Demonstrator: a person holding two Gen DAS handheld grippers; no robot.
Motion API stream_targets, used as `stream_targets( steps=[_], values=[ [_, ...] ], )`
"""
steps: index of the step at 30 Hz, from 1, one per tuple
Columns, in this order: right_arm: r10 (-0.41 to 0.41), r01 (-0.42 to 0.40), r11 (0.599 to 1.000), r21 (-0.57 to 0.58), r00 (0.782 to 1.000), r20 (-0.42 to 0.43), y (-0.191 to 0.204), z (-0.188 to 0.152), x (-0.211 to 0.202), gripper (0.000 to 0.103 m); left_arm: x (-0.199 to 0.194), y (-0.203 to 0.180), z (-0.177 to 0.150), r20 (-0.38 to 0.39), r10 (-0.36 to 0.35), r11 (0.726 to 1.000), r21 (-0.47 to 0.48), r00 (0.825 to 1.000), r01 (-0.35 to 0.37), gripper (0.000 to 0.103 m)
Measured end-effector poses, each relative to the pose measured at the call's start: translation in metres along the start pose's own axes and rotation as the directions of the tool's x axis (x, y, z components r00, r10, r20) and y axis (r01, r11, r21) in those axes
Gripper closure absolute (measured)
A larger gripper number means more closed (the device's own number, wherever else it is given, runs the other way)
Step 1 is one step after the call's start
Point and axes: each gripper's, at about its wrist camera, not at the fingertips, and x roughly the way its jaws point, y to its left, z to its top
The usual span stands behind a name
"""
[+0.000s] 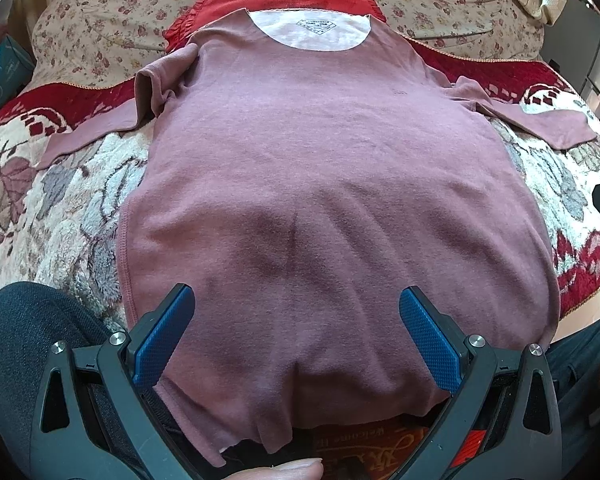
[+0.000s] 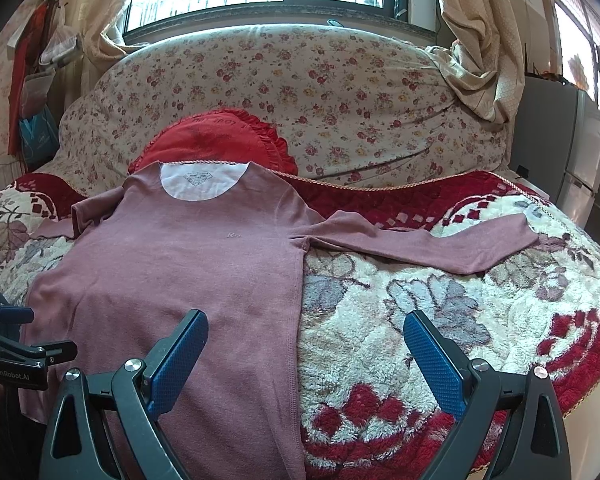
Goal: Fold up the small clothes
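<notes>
On the bed: mauve long-sleeved shirt (image 2: pixel 188 264) lies flat on a floral fleece blanket (image 2: pixel 400 312), neckline far, hem hanging over the near edge.
Sleeves: spread left and right.
Left gripper (image 1: pixel 296 336): jaws wide, empty, over the hem.
Right gripper (image 2: pixel 306 354): jaws wide, empty, straddling the shirt's right side seam.
Behind: red pillow (image 2: pixel 216 136).
</notes>
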Motion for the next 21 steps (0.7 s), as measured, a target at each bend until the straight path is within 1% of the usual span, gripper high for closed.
stream_targets(
  steps=[7, 10, 13, 16, 18, 19, 21],
  values=[
    [0.016, -0.017, 1.0, 0.022, 0.999, 0.03, -0.002, 0.009, -0.002, 0.005, -0.011, 0.001, -0.002, 0.018, 0.038, 0.999, 0.002, 0.999, -0.038, 0.0],
    [0.038, -0.041, 0.998, 0.051, 0.997, 0.062, -0.002, 0.019, -0.006, 0.005, -0.026, -0.002, -0.005, 0.04, 0.066, 0.998, 0.011, 0.997, -0.066, 0.0],
    [0.053, -0.061, 0.994, 0.091, 0.995, 0.086, 0.001, 0.027, -0.008, 0.005, -0.045, -0.004, -0.008, 0.078, 0.086, 0.996, 0.018, 0.993, -0.087, 0.0],
    [0.092, -0.108, 0.98, 0.165, 0.991, 0.101, -0.001, 0.033, -0.009, 0.005, -0.06, -0.007, -0.01, 0.092, 0.076, 0.997, 0.011, 0.993, -0.078, 0.0],
    [0.111, -0.127, 0.975, 0.182, 0.989, 0.095, 0.0, 0.033, -0.007, 0.005, -0.067, -0.008, -0.009, 0.084, 0.05, 0.999, 0.004, 0.995, -0.05, 0.0],
    [0.11, -0.125, 0.975, 0.181, 0.99, 0.09, 0.0, 0.033, -0.007, 0.005, -0.07, -0.01, -0.009, 0.096, 0.045, 0.999, 0.008, 0.994, -0.046, 0.0],
    [0.107, -0.123, 0.975, 0.186, 0.99, 0.093, -0.001, 0.031, -0.009, 0.005, -0.071, -0.016, -0.008, 0.129, 0.075, 0.996, 0.029, 0.989, -0.08, 0.0]
  ],
)
